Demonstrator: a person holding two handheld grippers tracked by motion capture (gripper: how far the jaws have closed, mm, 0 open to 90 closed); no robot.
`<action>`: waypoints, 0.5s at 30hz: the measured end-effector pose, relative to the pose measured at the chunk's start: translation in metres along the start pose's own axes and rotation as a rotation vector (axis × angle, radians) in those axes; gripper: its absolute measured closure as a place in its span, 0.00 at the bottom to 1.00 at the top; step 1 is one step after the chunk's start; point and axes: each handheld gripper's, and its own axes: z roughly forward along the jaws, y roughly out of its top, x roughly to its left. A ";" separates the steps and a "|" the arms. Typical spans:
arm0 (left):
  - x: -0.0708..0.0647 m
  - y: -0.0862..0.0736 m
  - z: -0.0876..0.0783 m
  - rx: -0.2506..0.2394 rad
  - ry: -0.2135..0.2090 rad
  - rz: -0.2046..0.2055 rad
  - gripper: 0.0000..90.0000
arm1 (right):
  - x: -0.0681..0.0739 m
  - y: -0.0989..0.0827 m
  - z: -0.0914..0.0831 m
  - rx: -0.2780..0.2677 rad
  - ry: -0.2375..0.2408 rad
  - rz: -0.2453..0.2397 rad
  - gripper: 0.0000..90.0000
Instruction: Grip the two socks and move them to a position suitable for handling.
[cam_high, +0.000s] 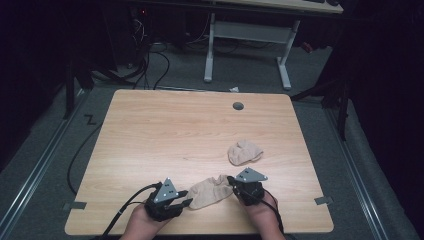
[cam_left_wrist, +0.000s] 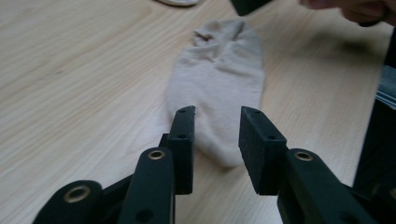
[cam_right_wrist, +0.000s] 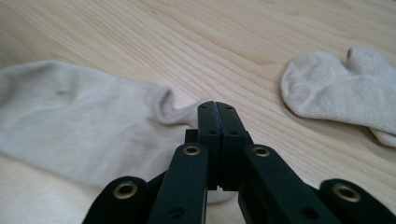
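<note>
Left gripper view looks along parted jaws of the left gripper (cam_left_wrist: 216, 128), with the near sock's (cam_left_wrist: 219, 84) rounded end just ahead between them and its long axis running straight away. At the far end, the right gripper (cam_right_wrist: 218, 108) pinches its opening shut. Flat, beige, slightly wrinkled, it lies at the table's (cam_high: 165, 130) near edge; a second sock (cam_high: 244, 152) sits farther off.
</note>
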 end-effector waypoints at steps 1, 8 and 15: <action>-0.002 0.001 0.004 0.008 -0.001 0.009 0.76 | -0.005 -0.002 0.012 0.050 0.001 0.005 1.00; 0.008 -0.008 0.020 0.128 0.094 0.049 0.80 | 0.007 -0.015 0.009 0.093 0.085 -0.003 1.00; 0.019 -0.023 -0.001 0.119 0.096 -0.028 0.81 | 0.037 -0.019 0.001 0.089 0.165 -0.063 1.00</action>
